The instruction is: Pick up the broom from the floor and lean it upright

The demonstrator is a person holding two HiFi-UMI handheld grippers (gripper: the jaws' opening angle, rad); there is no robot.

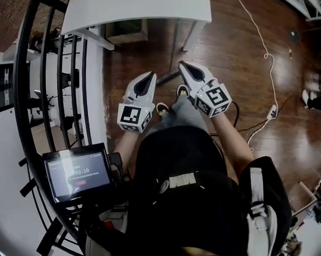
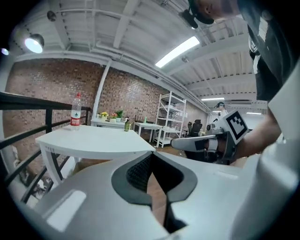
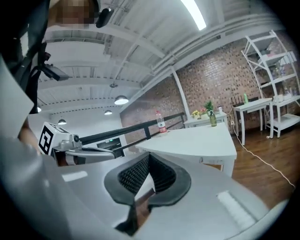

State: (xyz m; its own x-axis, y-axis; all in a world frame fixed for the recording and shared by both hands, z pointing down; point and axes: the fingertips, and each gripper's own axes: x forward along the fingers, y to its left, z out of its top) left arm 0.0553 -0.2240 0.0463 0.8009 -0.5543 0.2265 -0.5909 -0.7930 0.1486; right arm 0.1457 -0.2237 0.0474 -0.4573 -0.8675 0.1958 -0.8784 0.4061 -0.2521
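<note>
I make out no broom for certain in any view. A short dark bar (image 1: 168,77) lies on the wooden floor between the two gripper tips, and I cannot tell what it is. My left gripper (image 1: 150,76) and right gripper (image 1: 182,65) are raised side by side in front of the person's body, pointing roughly level toward a white table (image 1: 140,10). In the left gripper view the jaws (image 2: 152,154) meet at the tips with nothing between them. The right gripper view shows the same (image 3: 149,157). Each gripper also sees the other beside it (image 2: 192,143) (image 3: 89,152).
A black railing (image 1: 43,76) curves along the left, with a small lit screen (image 1: 78,175) mounted near it. A water bottle (image 2: 75,110) stands on the white table. A white cable (image 1: 260,37) snakes over the floor at right. White shelving (image 2: 171,117) stands further back.
</note>
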